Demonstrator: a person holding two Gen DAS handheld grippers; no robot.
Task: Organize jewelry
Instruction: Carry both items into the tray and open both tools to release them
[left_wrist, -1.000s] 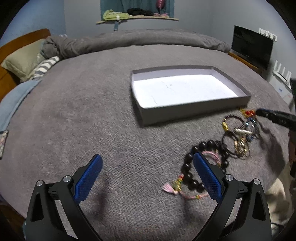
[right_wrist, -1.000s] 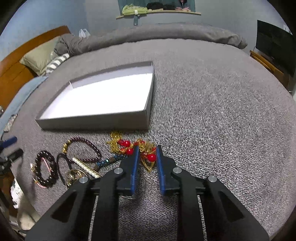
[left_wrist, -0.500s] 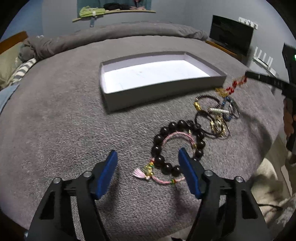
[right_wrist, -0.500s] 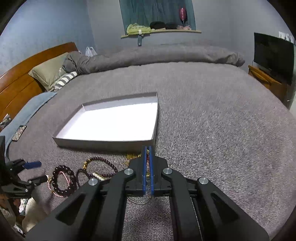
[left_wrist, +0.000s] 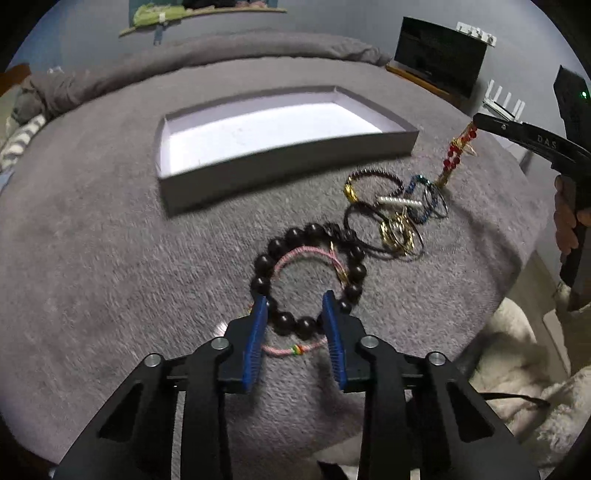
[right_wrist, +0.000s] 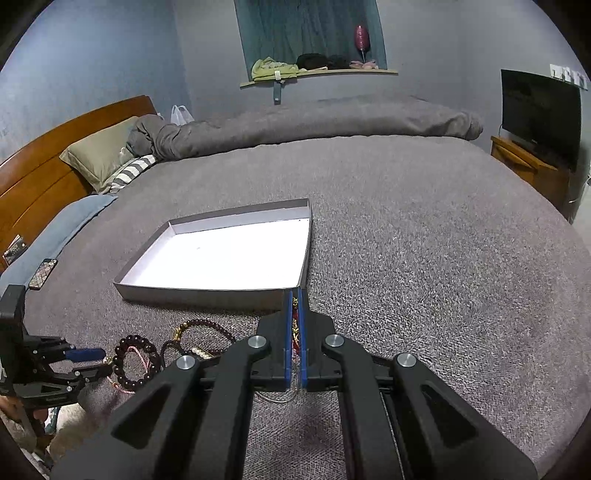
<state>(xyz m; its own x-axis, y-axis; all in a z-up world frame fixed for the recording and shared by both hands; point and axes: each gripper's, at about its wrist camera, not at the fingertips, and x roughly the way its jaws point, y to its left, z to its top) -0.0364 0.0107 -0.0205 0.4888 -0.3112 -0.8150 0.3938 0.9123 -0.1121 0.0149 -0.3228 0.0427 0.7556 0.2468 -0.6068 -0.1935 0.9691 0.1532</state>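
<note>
Left tongs parted, straddling the near arc of the bead bracelet lying on the bed, pads not yet pressing it. Right tongs clenched on the red chain, lifted just off the jewelry pile, beside the near corner of the tray.

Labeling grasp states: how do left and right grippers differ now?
The left gripper is open, its fingers straddling the dark bead bracelet lying on the bed. The right gripper is shut on the red-gold necklace, lifted and dangling beside the box. Both have blue pads.
</note>
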